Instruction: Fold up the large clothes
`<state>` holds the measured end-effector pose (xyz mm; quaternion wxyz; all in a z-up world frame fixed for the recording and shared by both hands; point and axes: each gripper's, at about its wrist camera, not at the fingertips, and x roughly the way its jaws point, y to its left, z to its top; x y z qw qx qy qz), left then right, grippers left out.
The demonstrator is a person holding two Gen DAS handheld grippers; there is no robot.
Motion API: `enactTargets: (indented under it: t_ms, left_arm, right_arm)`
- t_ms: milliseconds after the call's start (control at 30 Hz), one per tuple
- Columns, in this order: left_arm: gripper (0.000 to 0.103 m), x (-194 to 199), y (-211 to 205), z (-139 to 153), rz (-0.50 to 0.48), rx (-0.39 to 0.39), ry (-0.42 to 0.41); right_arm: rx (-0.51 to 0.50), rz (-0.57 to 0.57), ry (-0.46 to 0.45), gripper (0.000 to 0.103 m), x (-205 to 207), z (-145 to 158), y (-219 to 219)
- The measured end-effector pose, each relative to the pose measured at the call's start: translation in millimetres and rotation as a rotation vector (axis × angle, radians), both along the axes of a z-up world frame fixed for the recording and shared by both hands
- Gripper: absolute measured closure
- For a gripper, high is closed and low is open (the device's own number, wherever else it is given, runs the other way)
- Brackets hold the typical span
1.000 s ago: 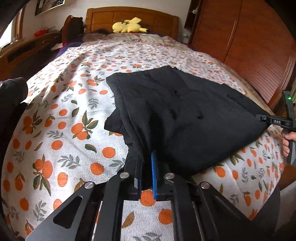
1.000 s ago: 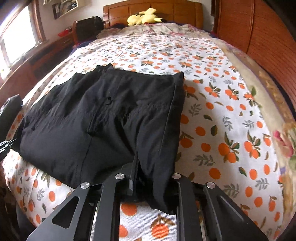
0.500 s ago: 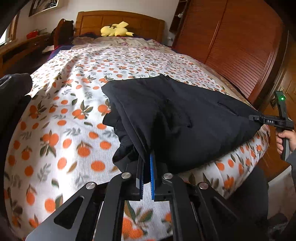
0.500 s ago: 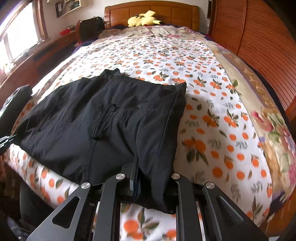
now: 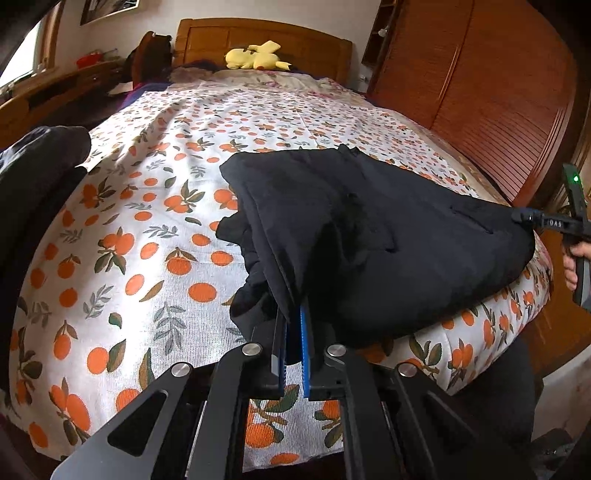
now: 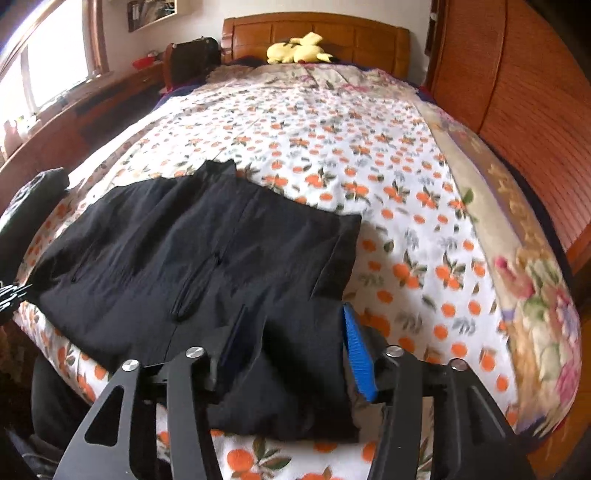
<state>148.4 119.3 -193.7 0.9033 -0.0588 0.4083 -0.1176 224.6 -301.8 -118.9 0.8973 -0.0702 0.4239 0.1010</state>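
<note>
A large black garment lies folded on the orange-print bed sheet, its near edge at the foot of the bed. My left gripper is shut on the garment's bunched left corner, and the cloth rises out of the jaws. In the right wrist view the same garment spreads to the left. My right gripper is opening: the garment's right corner lies loose between the jaws, and the blue pad stands clear of the cloth. The right gripper also shows at the garment's far right corner.
A yellow plush toy rests by the wooden headboard. A wooden wardrobe runs along the right side. A dark bundle sits at the left bed edge, with a wooden desk and window beyond.
Both grippers drew the garment back toward the foot of the bed. The right jaws, shut on the right corner before, have spread apart and the cloth now lies loose between them.
</note>
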Motion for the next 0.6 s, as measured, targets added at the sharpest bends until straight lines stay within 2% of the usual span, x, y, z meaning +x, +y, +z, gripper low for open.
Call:
enactTargets:
  t_ms: [167,333,500,600]
  left_arm:
    - [0.096,-0.6,0.2,-1.4,0.008,0.003,0.009]
    - [0.096,0.8,-1.4,-0.9,0.012,0.014,0.012]
    - [0.096,0.8,-2.9,0.7,0.022,0.019,0.012]
    - [0.096,0.8,-3.6,0.9,0.027,0.022,0.014]
  right_arm:
    - [-0.011,0.01,-0.005,0.05,31.7,2.1,-1.2]
    - [-0.02,-0.015,0.058,0.05,83.1,-17.2,-4.9]
    - [-0.07,-0.04,0.16,0.05,128.8,-49.3,-7.5]
    - [-0.056,-0.032,0.248,0.053,146.0,-68.8,-9.8]
